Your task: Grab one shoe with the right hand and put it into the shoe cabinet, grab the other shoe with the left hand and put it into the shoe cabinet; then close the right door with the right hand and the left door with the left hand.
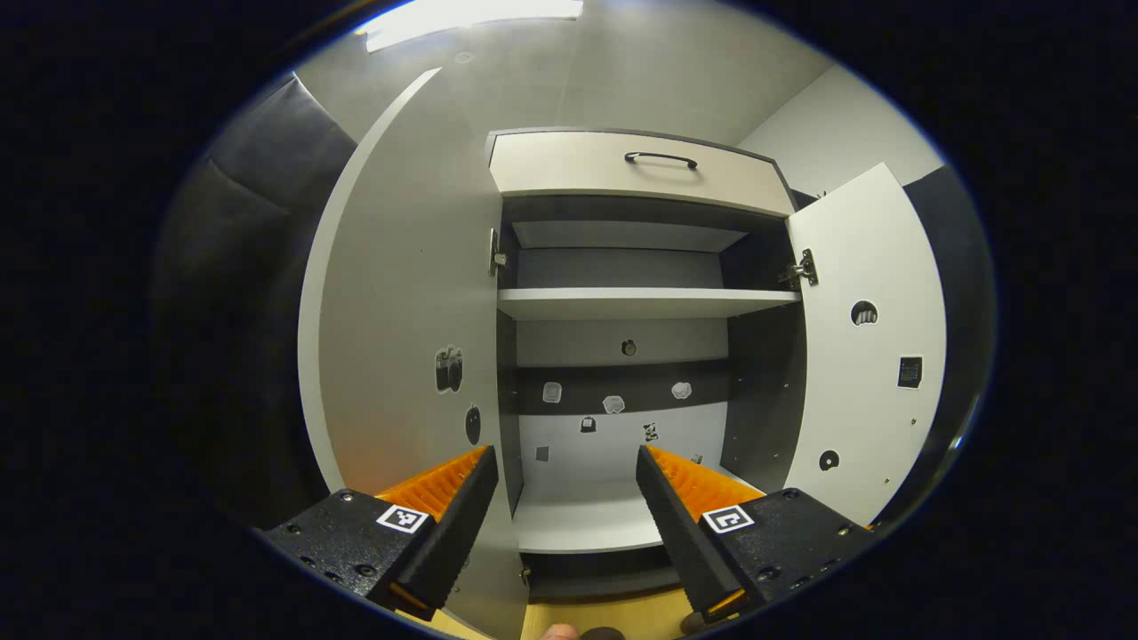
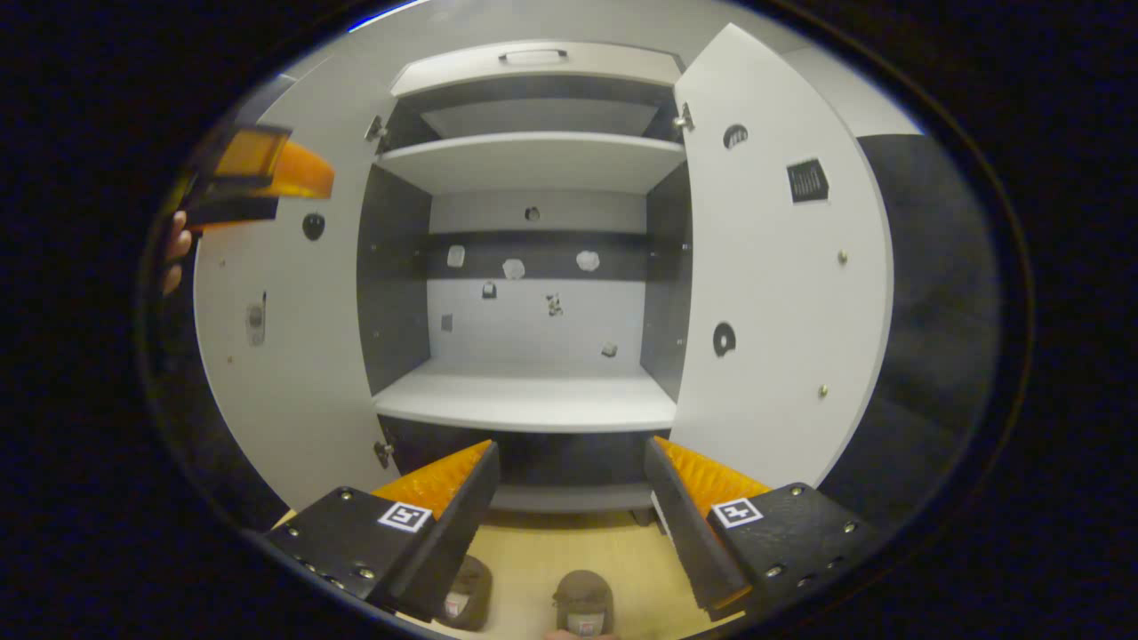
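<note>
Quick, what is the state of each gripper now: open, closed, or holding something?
Left gripper: open, holding nothing, facing the open shoe cabinet.
Right gripper: open, holding nothing, above the two shoes on the floor.

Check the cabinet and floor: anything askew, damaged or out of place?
Nothing stands out. The cabinet has both doors swung open, level shelves and no visible damage. Two shoes sit upright on the floor in front, not yet shelved.
</note>
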The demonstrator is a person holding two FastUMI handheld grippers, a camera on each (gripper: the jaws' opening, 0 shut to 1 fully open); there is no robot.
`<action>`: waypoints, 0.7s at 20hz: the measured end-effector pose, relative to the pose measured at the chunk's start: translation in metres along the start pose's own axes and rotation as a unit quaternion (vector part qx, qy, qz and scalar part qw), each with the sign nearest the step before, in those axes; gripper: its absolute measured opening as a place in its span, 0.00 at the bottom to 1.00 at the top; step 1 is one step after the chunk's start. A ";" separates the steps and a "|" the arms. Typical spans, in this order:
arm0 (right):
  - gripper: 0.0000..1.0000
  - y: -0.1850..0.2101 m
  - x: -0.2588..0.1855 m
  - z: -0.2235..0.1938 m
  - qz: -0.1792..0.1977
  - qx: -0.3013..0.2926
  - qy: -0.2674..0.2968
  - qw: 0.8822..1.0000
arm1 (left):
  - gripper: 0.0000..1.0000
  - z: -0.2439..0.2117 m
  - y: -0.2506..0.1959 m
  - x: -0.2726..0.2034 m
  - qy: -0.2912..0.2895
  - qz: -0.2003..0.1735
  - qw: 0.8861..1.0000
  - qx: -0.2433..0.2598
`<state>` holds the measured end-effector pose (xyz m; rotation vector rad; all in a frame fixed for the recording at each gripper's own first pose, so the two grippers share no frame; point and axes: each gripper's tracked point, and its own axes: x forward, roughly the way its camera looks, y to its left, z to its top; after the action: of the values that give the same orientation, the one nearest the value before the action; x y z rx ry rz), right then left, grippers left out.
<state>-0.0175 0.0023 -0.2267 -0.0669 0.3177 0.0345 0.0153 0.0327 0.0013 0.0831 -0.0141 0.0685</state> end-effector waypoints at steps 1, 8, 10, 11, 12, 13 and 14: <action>0.99 0.000 0.002 -0.023 -0.001 -0.009 0.019 1.000 | 0.96 -0.001 0.000 0.002 0.002 0.000 1.000 -0.001; 0.98 -0.006 0.010 -0.171 0.004 -0.026 0.154 0.988 | 0.95 -0.005 0.004 0.011 0.004 -0.003 1.000 -0.003; 0.99 -0.005 0.006 -0.212 0.011 -0.028 0.196 0.980 | 0.96 -0.008 0.004 0.012 0.005 -0.005 1.000 -0.001; 0.99 -0.005 0.005 -0.228 0.015 -0.031 0.213 0.976 | 0.98 -0.008 0.004 0.012 0.005 -0.006 1.000 0.000; 1.00 -0.003 0.006 -0.242 0.020 -0.034 0.228 0.973 | 0.97 -0.009 0.004 0.013 0.005 -0.007 1.000 0.000; 0.99 0.000 0.004 -0.256 0.027 -0.035 0.241 0.969 | 0.95 -0.011 0.004 0.014 0.006 -0.006 1.000 0.000; 0.99 0.003 0.001 -0.270 0.032 -0.034 0.255 0.966 | 0.95 -0.012 0.004 0.015 0.008 -0.007 1.000 -0.001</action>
<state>-0.1009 -0.0138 -0.4829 -0.1344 0.8349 0.0931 0.0298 0.0390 -0.0101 0.0814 0.0019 0.0560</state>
